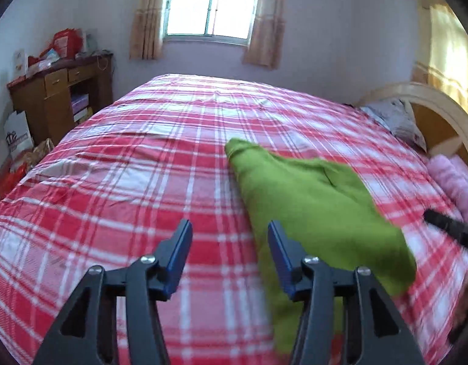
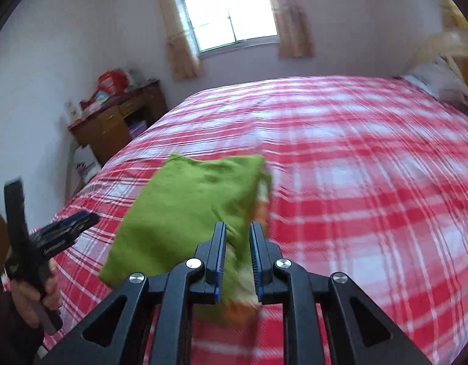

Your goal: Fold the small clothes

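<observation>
The bed (image 1: 127, 182), with its red and white checked sheet, fills both views, and the green garment (image 1: 310, 200) lies on its near part, a little to the right. A fold seems just finished: the garment is a compact shape with layers doubled over and one corner pointing to the far side.

The left gripper (image 1: 230, 237) stands with its jaws apart and nothing between them; it is just left of the garment's near edge and does not touch it. The right gripper (image 2: 237, 237) has its jaws only a little apart, with the near right edge of the garment between them. The picture is blurred, so I cannot tell if the fingers press the cloth or have let it go.

I judge the next move needs the right jaws clear of the cloth. Then both grippers must take a new edge for the following fold.

The garment is soft, plain green outside, and shows a pale and orange inner layer at its right edge.
</observation>
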Demonstrator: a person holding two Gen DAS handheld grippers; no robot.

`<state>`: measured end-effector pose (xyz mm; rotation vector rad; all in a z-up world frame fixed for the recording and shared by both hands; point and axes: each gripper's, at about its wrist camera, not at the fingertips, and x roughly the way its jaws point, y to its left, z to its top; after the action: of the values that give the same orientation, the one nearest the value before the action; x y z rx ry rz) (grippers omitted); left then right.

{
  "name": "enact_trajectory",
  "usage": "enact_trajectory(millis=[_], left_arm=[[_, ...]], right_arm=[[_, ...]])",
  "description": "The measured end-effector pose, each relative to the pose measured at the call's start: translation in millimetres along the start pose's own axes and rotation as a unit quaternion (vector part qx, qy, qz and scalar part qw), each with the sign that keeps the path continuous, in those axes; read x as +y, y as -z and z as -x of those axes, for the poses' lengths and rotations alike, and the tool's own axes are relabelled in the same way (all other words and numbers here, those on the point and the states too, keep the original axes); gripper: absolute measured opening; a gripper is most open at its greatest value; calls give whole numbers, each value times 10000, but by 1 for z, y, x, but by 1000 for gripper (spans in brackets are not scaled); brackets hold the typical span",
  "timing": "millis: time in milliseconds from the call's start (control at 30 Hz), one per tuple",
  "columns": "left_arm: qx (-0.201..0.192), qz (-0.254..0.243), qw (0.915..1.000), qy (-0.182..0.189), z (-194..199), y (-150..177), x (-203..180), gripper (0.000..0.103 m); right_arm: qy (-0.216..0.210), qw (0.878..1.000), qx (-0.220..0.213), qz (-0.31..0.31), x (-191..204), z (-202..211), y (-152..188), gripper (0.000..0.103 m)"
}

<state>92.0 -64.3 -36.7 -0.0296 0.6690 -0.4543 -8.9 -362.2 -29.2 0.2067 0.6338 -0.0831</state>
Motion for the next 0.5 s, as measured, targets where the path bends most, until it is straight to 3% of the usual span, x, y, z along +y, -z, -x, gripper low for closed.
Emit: enact_trajectory(millis=[133, 233, 333, 433, 500], left_arm=[[50, -24, 9998, -215, -23, -4, -20, 53], [220, -37, 9990, -389, -41, 2, -30, 52], [195, -198, 9976, -627, -47, 10, -38, 52], [203, -367, 9959, -801, -50, 9, -45, 52], [225, -449, 9949, -869, -54, 8, -48, 52]], right_arm=[[20, 9991, 296, 307, 21, -44, -7, 16], [305, 9960, 746, 386, 20, -82, -1, 16], [359, 9961, 793, 124, 4, -98, 7, 15], [68, 9949, 900, -450, -16, -110, 0, 16], [-10, 9949, 870, -502, -20, -116, -2, 16]])
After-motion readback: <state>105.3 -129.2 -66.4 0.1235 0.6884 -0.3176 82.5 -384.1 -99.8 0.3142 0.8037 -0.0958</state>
